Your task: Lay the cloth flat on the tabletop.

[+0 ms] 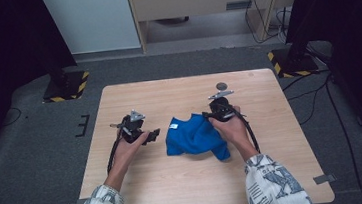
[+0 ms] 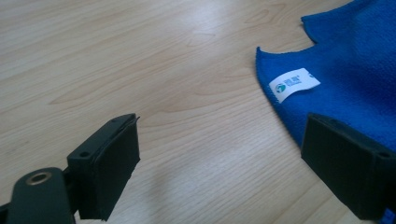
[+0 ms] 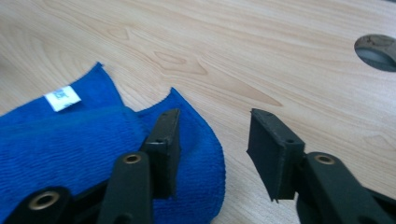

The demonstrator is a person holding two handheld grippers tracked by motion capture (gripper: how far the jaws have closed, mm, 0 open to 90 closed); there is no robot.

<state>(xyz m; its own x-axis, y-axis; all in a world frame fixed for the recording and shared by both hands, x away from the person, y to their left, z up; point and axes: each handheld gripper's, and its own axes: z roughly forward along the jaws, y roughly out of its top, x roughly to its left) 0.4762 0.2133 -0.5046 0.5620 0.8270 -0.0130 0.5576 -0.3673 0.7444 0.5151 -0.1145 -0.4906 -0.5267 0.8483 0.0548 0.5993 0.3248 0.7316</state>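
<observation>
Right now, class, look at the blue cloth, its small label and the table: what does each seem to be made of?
Blue cloth: probably microfibre or terry; soft, matt, with a fine looped nap and stitched edge.
Label: looks like smooth white woven or printed fabric, slightly glossy.
Table: pale wood grain with knots, very flat and satin; possibly laminate rather than solid wood.

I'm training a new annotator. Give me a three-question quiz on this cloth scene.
1. True or false: the left hand-held gripper grips the cloth.
2. What colour is the cloth's tag? A white, B red, C black.
3. Fill in: the right hand-held gripper has its jaws ____, nothing between them.

Key: 1 false, its jaws are open over the bare table; 2 A; 3 open.
</observation>
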